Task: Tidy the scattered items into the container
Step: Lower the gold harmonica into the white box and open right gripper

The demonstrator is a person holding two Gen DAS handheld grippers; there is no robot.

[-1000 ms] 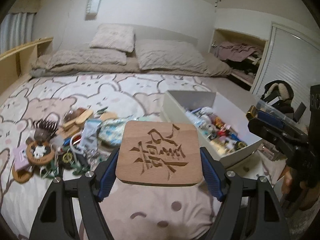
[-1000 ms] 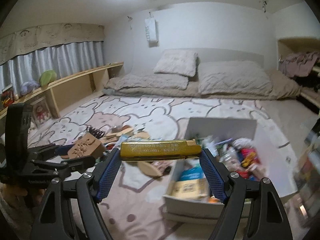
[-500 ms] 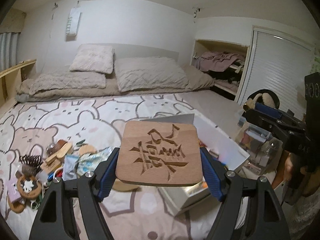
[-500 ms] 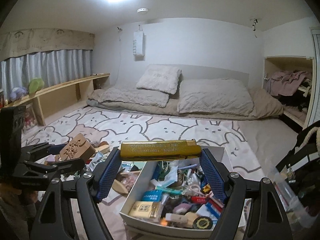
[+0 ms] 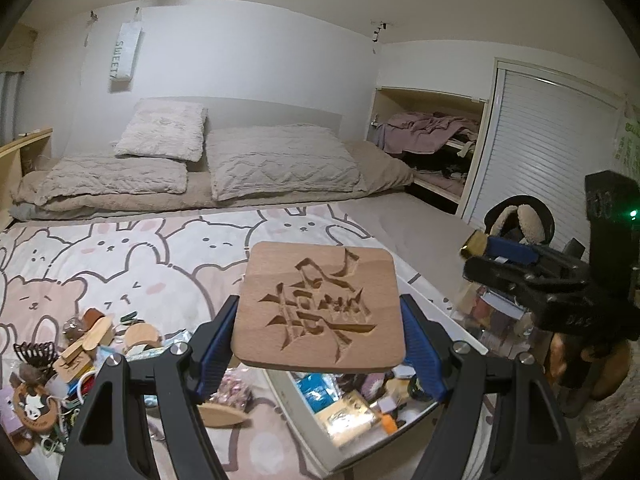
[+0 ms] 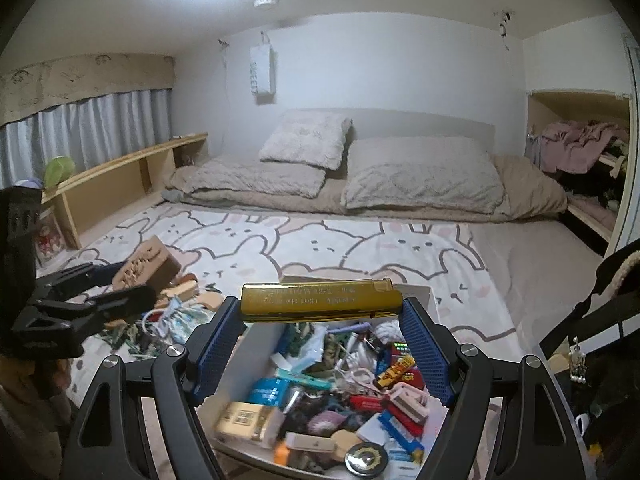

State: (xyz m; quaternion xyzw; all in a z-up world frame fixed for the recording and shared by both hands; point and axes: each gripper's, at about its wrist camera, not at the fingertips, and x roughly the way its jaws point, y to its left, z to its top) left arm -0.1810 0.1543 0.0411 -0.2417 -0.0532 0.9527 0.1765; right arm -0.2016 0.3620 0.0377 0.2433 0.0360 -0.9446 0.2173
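Observation:
My left gripper (image 5: 320, 312) is shut on a square wooden coaster (image 5: 320, 306) carved with a character, held flat above the near corner of the white container (image 5: 308, 420). My right gripper (image 6: 322, 306) is shut on a long gold bar-shaped item (image 6: 320, 301), held crosswise over the white container (image 6: 240, 364), which is full of small items. Scattered items (image 5: 72, 364) lie in a pile on the bunny-print rug at lower left. In the right wrist view the left gripper (image 6: 132, 276) with the coaster (image 6: 146, 266) shows at the left.
Bedding and pillows (image 5: 192, 168) lie at the back of the rug (image 5: 160, 248). A low wooden shelf (image 6: 120, 180) runs along the left wall. A closet with clothes (image 5: 432, 140) and a dark bag (image 5: 516, 220) stand at the right.
Both grippers have moved right and upward with their loads. The container now lies under both, and the scattered pile has slid to the lower left of each view.

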